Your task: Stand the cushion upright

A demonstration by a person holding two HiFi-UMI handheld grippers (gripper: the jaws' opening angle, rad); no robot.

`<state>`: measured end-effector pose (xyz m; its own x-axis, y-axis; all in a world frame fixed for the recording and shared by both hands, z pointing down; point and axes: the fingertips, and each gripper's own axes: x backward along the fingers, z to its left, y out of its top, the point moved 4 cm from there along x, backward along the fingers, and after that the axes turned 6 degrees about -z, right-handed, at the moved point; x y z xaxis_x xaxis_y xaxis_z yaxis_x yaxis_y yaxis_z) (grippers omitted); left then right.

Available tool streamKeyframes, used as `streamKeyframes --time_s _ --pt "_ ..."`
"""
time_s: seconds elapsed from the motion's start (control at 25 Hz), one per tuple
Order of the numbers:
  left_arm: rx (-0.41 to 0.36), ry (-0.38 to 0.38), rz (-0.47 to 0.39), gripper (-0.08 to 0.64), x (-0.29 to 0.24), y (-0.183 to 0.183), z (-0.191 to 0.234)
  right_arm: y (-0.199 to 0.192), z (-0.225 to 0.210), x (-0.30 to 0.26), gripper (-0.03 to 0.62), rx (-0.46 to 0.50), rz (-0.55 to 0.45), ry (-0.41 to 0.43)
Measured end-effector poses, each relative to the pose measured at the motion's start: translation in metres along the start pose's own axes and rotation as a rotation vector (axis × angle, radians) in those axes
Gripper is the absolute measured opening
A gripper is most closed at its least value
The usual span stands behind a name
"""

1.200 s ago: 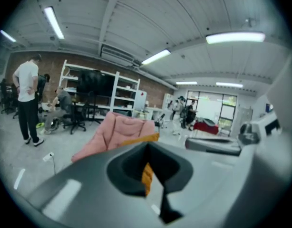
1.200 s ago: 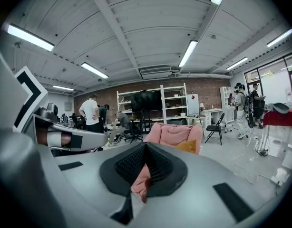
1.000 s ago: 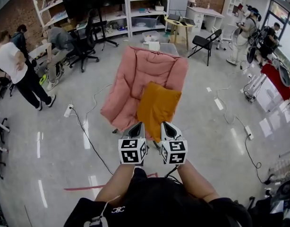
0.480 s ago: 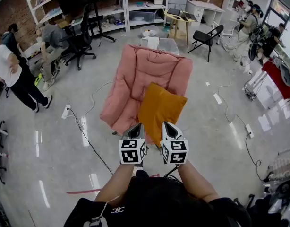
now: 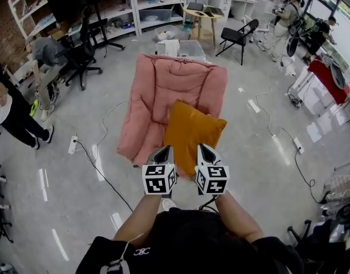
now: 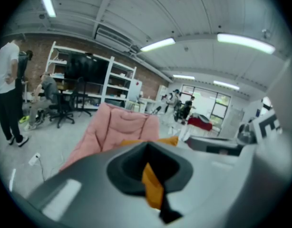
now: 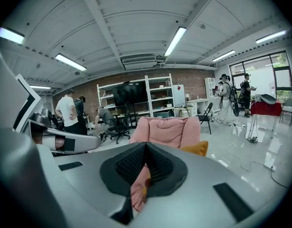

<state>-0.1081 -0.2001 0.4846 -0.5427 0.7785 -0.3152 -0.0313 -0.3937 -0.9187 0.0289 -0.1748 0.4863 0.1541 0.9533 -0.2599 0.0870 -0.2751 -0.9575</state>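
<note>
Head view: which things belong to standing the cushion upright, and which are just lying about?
Job: mustard-orange square fabric cushion; pink padded fabric lounge chair; left hand-held gripper; right hand-held gripper.
Lying about: black metal folding chair; white plastic power strip.

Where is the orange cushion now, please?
In the head view, the orange cushion lies mid-frame on the pink chair, just beyond the left gripper and right gripper.

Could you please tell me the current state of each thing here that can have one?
orange cushion: lying on the pink chair, not upright.
pink chair: unfolded, back reclined.
left gripper: shut, empty, at the cushion's near edge.
right gripper: shut, empty, at the cushion's near edge.
black folding chair: unfolded, unoccupied.
</note>
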Motion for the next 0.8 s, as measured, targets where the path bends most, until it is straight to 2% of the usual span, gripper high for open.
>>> streamKeyframes --time_s 0.36,0.8 --pt "0.023 -0.051 0.057 -0.003 -0.026 -0.009 0.001 -0.016 -0.027 -0.012 -0.011 -0.017 0.074 -0.101" --pt "0.041 -0.010 0.089 -0.003 -0.037 -0.015 0.002 -0.046 -0.057 -0.033 -0.008 -0.007 0.172 -0.151"
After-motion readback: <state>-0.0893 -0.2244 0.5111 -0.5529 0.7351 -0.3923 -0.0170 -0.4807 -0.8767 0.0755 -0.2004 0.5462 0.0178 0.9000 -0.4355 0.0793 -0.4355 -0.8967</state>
